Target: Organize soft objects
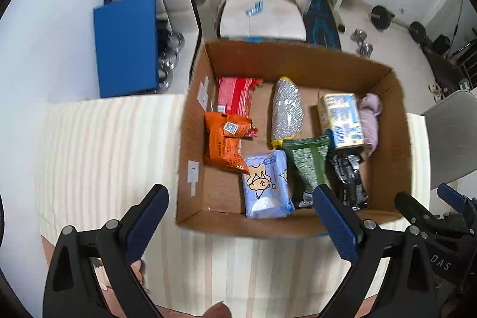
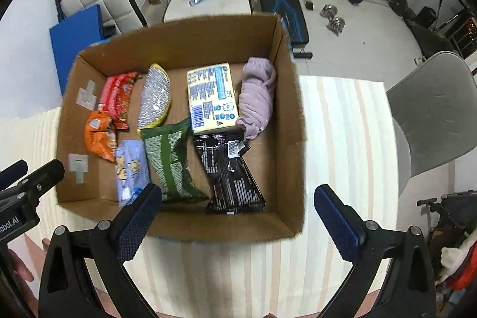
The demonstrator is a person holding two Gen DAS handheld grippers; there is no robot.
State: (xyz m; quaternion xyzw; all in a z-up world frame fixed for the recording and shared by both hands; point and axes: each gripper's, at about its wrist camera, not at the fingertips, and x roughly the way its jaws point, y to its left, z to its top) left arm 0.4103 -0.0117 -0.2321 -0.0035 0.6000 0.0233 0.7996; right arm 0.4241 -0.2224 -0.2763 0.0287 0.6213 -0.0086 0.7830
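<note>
A cardboard box (image 2: 286, 85) sits on a striped table (image 2: 342, 139) and fills the middle of both views; the soft things lie inside it. In the right wrist view a lilac cloth (image 2: 258, 97) is bunched against the box's right wall, touching a yellow pack (image 2: 210, 97); below them lie a black pouch (image 2: 229, 175) and a green bag (image 2: 171, 163), with a pale blue tissue pack (image 2: 131, 169), an orange packet (image 2: 100, 139), a red packet (image 2: 117, 99) and a silver pouch (image 2: 155, 97) toward the left. The right gripper (image 2: 235, 213) hangs over the box's near edge, jaws spread wide with nothing gripped; the left gripper (image 1: 241, 216) likewise stands wide apart and empty at the bottom of its own view.
</note>
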